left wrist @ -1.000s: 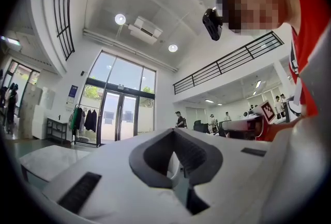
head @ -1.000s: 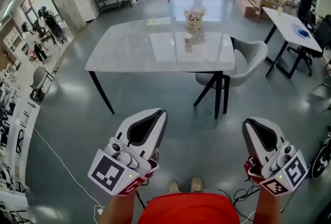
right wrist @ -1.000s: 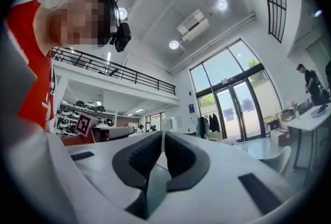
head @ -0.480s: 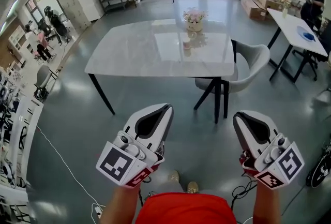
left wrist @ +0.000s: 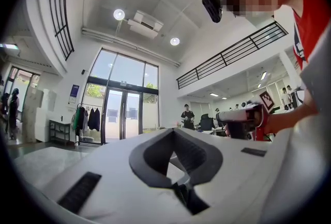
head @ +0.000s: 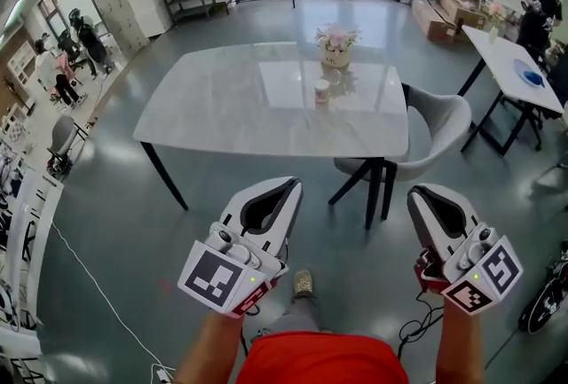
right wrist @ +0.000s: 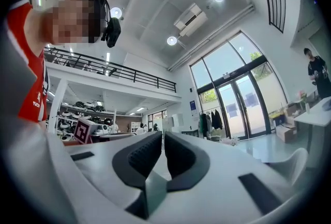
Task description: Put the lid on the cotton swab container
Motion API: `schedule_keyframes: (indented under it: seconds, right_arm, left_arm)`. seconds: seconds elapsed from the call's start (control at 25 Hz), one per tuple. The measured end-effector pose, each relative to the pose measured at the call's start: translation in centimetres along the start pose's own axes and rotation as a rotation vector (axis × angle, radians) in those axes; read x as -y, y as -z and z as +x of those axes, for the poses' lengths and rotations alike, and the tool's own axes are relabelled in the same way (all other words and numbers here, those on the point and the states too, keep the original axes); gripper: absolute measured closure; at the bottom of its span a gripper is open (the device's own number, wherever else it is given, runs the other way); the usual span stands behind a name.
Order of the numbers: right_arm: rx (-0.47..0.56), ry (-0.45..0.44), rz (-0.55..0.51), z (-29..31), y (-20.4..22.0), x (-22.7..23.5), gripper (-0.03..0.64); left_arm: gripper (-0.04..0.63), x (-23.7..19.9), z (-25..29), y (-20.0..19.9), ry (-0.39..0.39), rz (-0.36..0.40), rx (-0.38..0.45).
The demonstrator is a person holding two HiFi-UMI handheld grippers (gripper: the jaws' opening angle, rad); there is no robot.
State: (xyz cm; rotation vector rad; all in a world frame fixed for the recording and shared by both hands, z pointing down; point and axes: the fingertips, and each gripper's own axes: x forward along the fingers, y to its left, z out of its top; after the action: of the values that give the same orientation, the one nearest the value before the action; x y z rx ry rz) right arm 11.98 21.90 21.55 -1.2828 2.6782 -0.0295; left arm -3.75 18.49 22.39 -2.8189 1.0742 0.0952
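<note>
Closest to you, your left gripper [head: 288, 185] has its jaws pressed together on nothing, and your right gripper [head: 419, 193] has its jaws a narrow slit apart, also with nothing between them; both hang over bare floor, well apart from the work. A dark cable [head: 415, 325] loops on the floor just beside your right foot, so a careless step toward the table could snag it and jerk your aim. Farther on stands the pale table [head: 222, 107], with a grey chair [head: 437, 127] tucked at its right corner, which could catch your right elbow if you come in from that side. The small pale pot [head: 321, 91] near the table's middle is, I judge, the cotton swab container; it is too small to tell where its lid lies. It looks light, so arriving with jaws this narrow could tip it or push it into the flower vase [head: 335, 45] close behind
</note>
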Motion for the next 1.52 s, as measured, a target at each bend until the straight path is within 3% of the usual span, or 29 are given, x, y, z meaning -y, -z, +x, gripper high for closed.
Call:
schedule_keyframes:
  seconds: [0.4, 0.72, 0.88, 1.2, 1.52]
  right_arm:
    - [-0.048, 0.017, 0.031, 12.7, 2.8, 6.1, 0.577]
    - [-0.106, 0.065, 0.052, 17.8, 5.6, 11.0, 0.572]
    - [-0.145, 0.066, 0.058, 19.4, 6.9, 13.4, 0.528]
    - [-0.272, -0.020, 0.059, 23.5, 11.4, 20.3, 0.426]
    - [-0.434, -0.172, 0.003, 28.3, 14.9, 28.1, 0.393]
  left_arm:
    - [0.578, -10.8, 7.3, 3.6, 0.075, -0.009, -0.011]
    - [0.486, -15.7, 12.3, 7.3, 0.112, -0.035, -0.080]
    - [0.447, -17.0, 14.3, 9.0, 0.120, -0.067, -0.142]
    - [0.361, -20.1, 20.2, 13.9, 0.130, -0.023, -0.201]
    - [0.305, -22.8, 26.6, 20.8, 0.149, 0.021, -0.409]
